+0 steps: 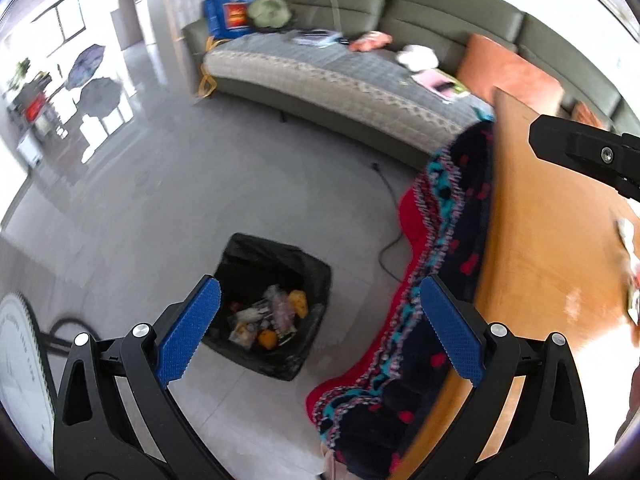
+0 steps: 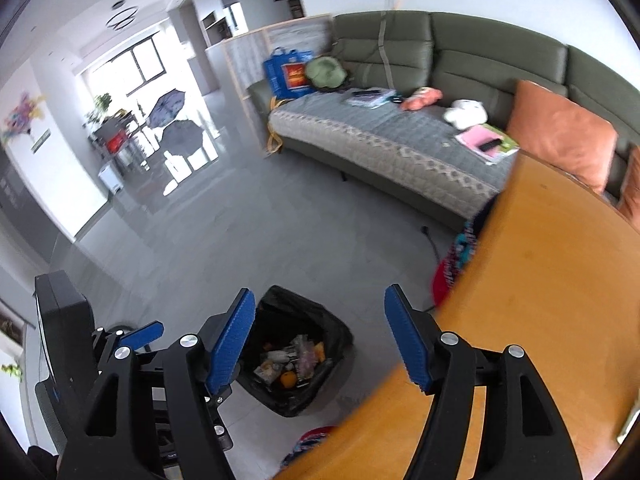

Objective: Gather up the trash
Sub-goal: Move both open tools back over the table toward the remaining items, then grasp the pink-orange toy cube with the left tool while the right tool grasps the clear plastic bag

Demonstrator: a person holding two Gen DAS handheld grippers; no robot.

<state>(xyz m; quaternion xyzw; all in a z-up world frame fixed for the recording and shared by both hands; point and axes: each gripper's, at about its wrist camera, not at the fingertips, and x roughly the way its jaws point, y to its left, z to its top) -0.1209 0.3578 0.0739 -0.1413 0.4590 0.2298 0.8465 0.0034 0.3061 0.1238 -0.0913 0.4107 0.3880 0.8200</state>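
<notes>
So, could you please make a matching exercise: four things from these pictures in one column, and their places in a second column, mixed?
Things:
1. bin
2. orange cushion
3. patterned blanket
4. umbrellas

Places:
a. hanging over the table edge
b. on the sofa
c. on the floor beside the table
d. far off, by the bright window

Pairs: 1-c, 2-b, 3-a, 4-d

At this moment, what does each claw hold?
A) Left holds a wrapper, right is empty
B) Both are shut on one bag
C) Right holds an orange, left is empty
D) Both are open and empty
D: the left claw and the right claw both stand wide open with nothing between their blue pads, above the trash bin.
</notes>
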